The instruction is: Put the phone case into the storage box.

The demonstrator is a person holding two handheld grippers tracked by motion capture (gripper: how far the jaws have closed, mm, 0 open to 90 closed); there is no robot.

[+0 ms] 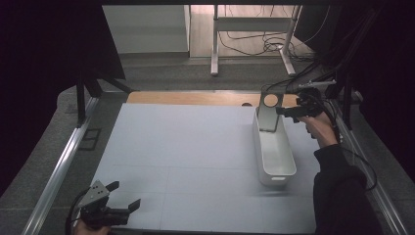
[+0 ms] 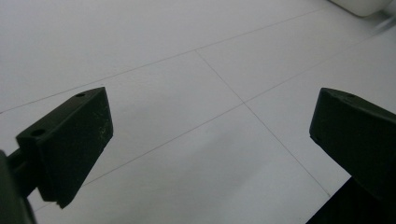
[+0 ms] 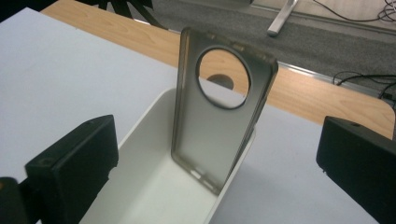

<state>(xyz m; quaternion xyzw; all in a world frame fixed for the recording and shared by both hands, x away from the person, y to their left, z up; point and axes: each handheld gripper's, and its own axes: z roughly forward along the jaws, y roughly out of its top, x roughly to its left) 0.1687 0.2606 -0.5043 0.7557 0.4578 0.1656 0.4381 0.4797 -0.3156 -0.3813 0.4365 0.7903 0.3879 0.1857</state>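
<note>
A translucent grey phone case point(image 1: 268, 113) with a round camera hole stands upright in the far end of a white oblong bin point(image 1: 276, 174), leaning on the bin's end wall. My right gripper point(image 1: 286, 110) is just right of the case, held by a hand in a dark sleeve. In the right gripper view its jaws are wide open, with the case point(image 3: 219, 135) ahead between them and untouched, standing inside the bin point(image 3: 154, 196). My left gripper point(image 1: 123, 196) rests at the near left corner of the white mat. It point(image 2: 212, 100) is open over bare mat.
A strip of wooden tabletop point(image 1: 195, 98) with a round hole point(image 1: 247, 104) runs behind the white mat point(image 1: 186, 156). Metal rails point(image 1: 63, 161) flank the table. Beyond it, desk legs point(image 1: 214, 44) and cables point(image 1: 264, 46) lie on the floor.
</note>
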